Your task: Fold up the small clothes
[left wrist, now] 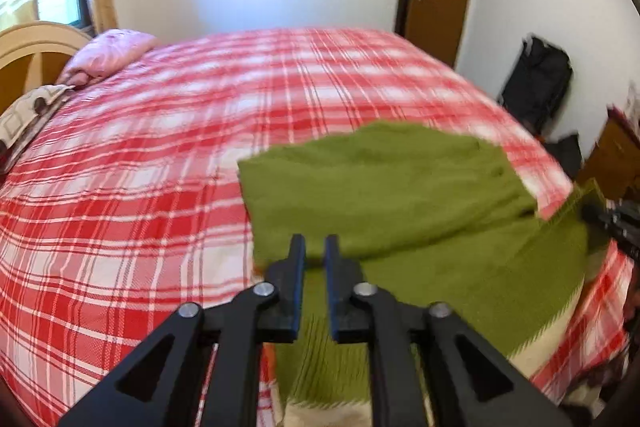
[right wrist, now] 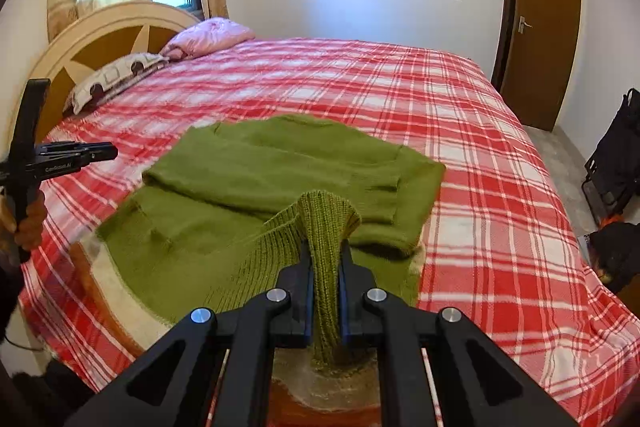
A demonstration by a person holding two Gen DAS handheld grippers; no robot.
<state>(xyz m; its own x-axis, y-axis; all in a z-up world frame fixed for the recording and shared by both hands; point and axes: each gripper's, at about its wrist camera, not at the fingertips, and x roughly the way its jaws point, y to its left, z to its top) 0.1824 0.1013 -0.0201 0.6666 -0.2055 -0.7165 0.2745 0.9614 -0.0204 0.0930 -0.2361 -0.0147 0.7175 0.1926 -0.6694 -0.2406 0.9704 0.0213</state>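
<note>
**Green sweater, half folded on the bed**

Left wrist view: the left gripper (left wrist: 315, 247) hangs just over the green sweater (left wrist: 384, 187). Its fingers stand a little apart and hold nothing. The sweater lies on the red checked bed cover (left wrist: 140, 167), near the bed's edge, with its sleeves laid over its middle. The picture is blurry.

Right wrist view: the right gripper (right wrist: 325, 255) pinches the ribbed hem (right wrist: 325, 223) and lifts it up (probably to fold the bottom over the top). The left gripper (right wrist: 108, 151) waits off to the side, so it seems out of the way of the fold.
</note>
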